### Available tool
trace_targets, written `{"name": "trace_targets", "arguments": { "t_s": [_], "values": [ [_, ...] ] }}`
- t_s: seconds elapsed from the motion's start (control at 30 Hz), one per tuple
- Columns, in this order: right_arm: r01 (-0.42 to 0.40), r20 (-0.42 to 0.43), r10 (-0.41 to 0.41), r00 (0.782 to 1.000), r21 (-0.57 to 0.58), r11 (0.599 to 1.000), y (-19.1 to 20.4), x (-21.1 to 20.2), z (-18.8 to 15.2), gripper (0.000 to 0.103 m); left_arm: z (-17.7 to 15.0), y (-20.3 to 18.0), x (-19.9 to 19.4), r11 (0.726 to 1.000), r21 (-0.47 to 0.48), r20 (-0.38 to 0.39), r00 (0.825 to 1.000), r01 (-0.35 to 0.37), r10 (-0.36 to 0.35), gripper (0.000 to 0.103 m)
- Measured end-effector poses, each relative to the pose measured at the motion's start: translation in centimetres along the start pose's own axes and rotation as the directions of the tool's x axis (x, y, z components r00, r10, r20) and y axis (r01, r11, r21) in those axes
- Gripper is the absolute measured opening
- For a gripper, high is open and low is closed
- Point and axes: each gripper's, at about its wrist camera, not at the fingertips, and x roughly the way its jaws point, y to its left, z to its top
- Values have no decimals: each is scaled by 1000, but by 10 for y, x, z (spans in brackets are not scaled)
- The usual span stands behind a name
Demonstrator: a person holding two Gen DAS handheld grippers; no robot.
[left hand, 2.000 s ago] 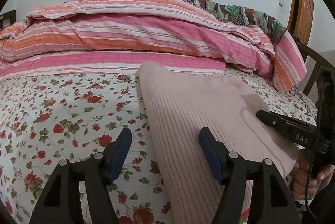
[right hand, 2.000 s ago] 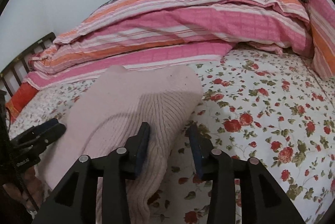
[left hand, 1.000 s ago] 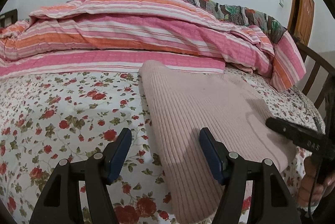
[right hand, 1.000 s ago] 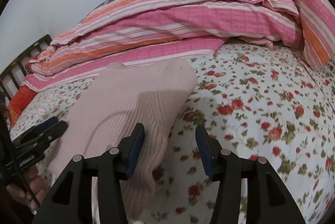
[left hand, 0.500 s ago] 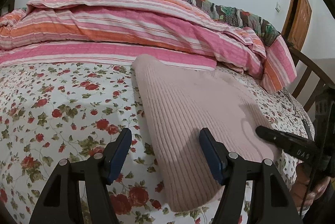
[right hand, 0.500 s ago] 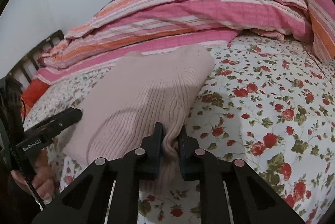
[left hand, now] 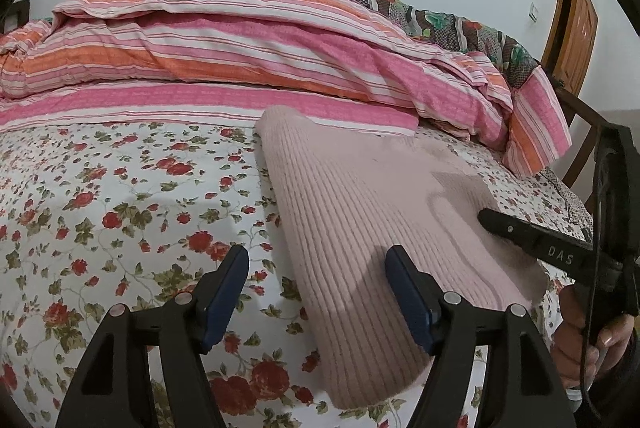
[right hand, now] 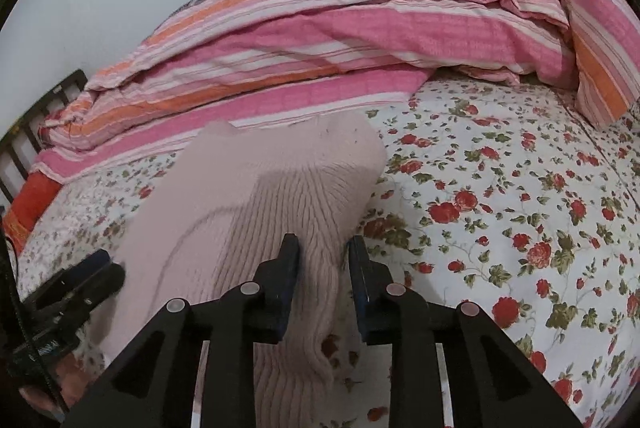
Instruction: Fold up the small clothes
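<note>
A pale pink ribbed knit garment [left hand: 360, 220] lies folded on the floral bedsheet [left hand: 120, 207]. My left gripper [left hand: 316, 292] is open and straddles the garment's near left edge, its right finger over the knit. In the right wrist view the garment [right hand: 260, 195] lies ahead and to the left. My right gripper [right hand: 323, 268] is open, with a fold of the garment's near right edge between the fingers. The right gripper also shows in the left wrist view [left hand: 520, 232], at the garment's right edge. The left gripper shows at the lower left of the right wrist view [right hand: 84, 280].
A pink and orange striped quilt [left hand: 240, 47] is piled along the back of the bed, with a dark patterned blanket [left hand: 440, 19] behind it. A wooden door [left hand: 576, 27] and a bed rail [left hand: 580, 115] stand at the right. Dark headboard slats [right hand: 36, 115] stand at the left.
My right gripper shut on the garment's near right edge half a second ago and has now opened again. My left gripper stayed open and shifted slightly over the garment's near left edge.
</note>
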Motion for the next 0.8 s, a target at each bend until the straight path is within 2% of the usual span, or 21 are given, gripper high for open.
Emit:
{"name": "trace_targets", "arguments": {
  "t_s": [0.27, 0.4, 0.67, 0.8],
  "values": [
    [16, -7, -16, 1000, -42, 999, 2, -15, -5, 24, 1, -1, 0, 1000, 2, 0, 1000, -3, 3, 71],
    [9, -3, -9, 1000, -34, 999, -1, -23, -13, 32, 1, 0, 0, 1000, 5, 0, 1000, -8, 8, 71],
    [-8, -34, 8, 999, -11, 1000, -6, -40, -30, 35, -5, -2, -4, 1000, 12, -7, 1000, -10, 10, 71],
    [-8, -37, 9, 999, 18, 1000, -14, -57, -36, 41, -13, -7, -8, 1000, 4, -25, 999, -22, 22, 72]
  ]
}}
